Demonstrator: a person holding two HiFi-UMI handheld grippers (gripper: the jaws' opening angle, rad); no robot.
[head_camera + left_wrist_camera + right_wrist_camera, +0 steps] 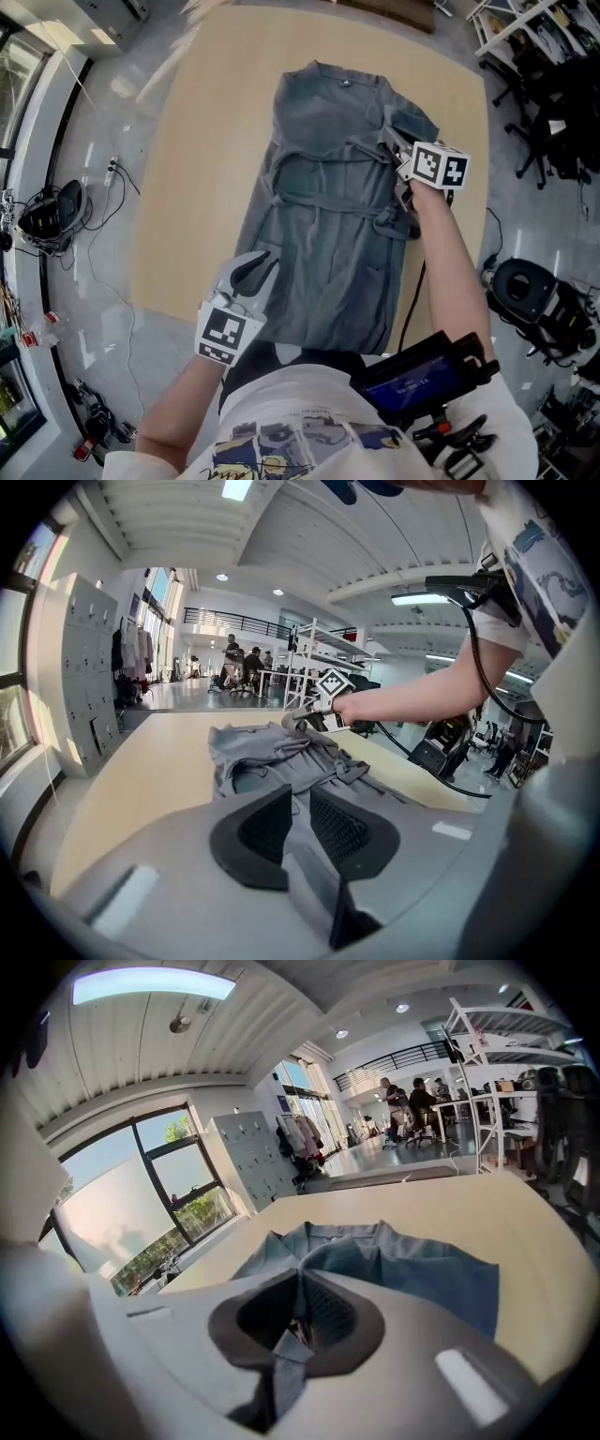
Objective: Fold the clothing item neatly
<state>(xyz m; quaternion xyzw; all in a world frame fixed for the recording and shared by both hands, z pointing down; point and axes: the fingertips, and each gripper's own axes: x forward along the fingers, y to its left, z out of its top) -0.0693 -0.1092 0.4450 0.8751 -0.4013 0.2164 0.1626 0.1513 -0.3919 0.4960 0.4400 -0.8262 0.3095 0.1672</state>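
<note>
right gripper [300, 1286] clamped on sleeve [405, 124], for inward fold | left gripper [298, 806] nipping garment [328, 244] hem, to hold it taut on table [187, 187]

Bare table [192, 187] around the garment [328, 253]

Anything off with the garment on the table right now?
The garment lies rumpled, not flat: its ties sprawl in loose loops across the middle, and the right edge is bunched up where the right tongs pinch it.
</note>
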